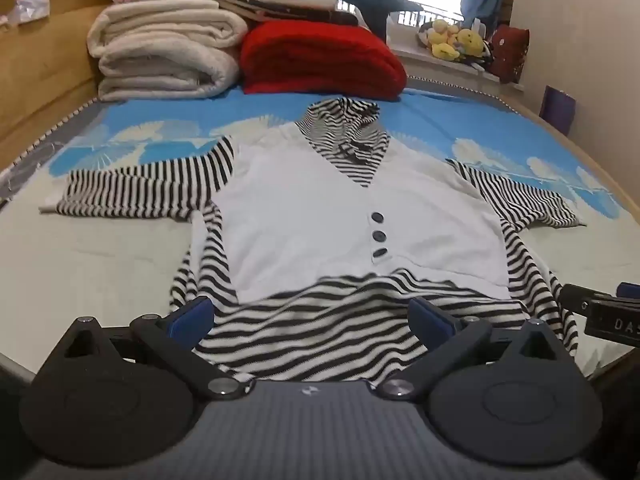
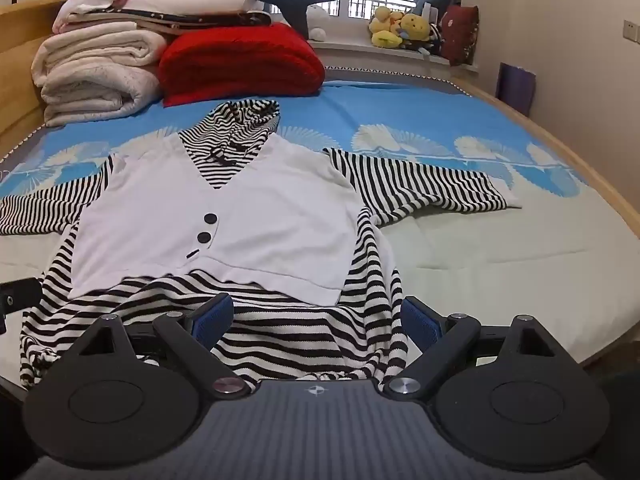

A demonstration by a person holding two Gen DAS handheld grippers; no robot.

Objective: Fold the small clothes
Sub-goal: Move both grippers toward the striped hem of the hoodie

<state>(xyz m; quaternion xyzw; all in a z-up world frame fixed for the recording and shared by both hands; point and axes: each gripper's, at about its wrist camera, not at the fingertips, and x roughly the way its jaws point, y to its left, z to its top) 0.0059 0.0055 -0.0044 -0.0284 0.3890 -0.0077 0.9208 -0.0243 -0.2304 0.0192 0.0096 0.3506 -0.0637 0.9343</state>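
The striped hooded top (image 1: pixel 352 216) lies flat on the bed (image 1: pixel 120 248), front up. Its long axis runs from the hem at the bottom of the frame to the hood (image 1: pixel 344 128) at upper centre; both sleeves spread sideways. The left tool (image 1: pixel 312 320) is wide open above the hem, gripping nothing. The right tool (image 2: pixel 316 316) is likewise wide open over the hem. Folded blankets (image 1: pixel 168 52) and a red cushion (image 1: pixel 320 60) are stacked at upper left.

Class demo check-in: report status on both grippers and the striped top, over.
Left gripper open, right gripper open, both at the hem. Striped top flat on bed, sleeves spread, unfolded. Nothing in the way.
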